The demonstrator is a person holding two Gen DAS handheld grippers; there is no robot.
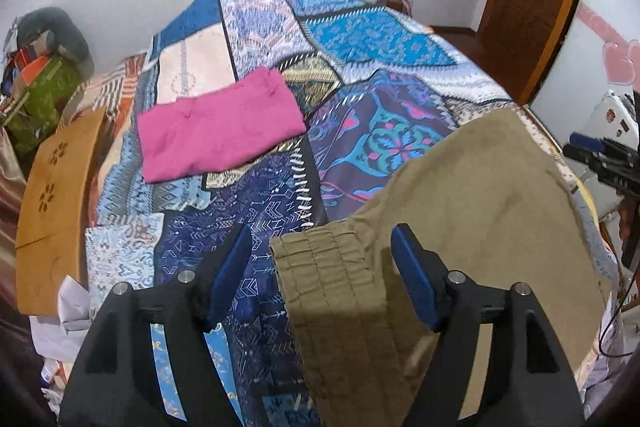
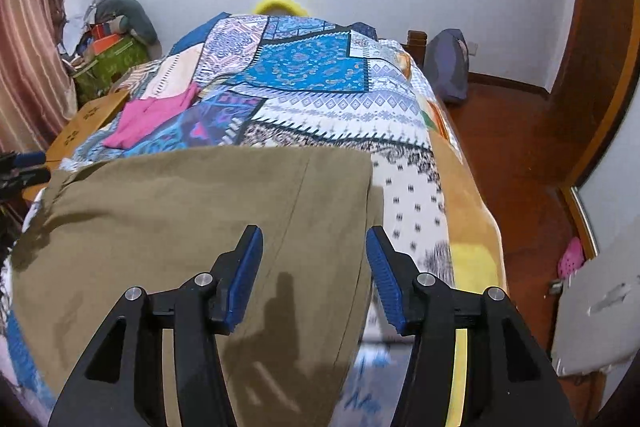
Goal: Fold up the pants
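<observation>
Khaki pants lie flat on the patchwork bedspread, their pleated elastic waistband nearest my left gripper. My left gripper is open, its blue pads astride the waistband corner, empty. In the right wrist view the khaki pants spread across the near bed, their right edge between my fingers. My right gripper is open and empty just above the cloth. Each gripper also shows at the edge of the other's view, right, left.
Folded pink pants lie further up the bed, also in the right view. A wooden board stands at the bed's left side by a heap of bags. The wooden floor runs along the right, past a white ironing-board-like object.
</observation>
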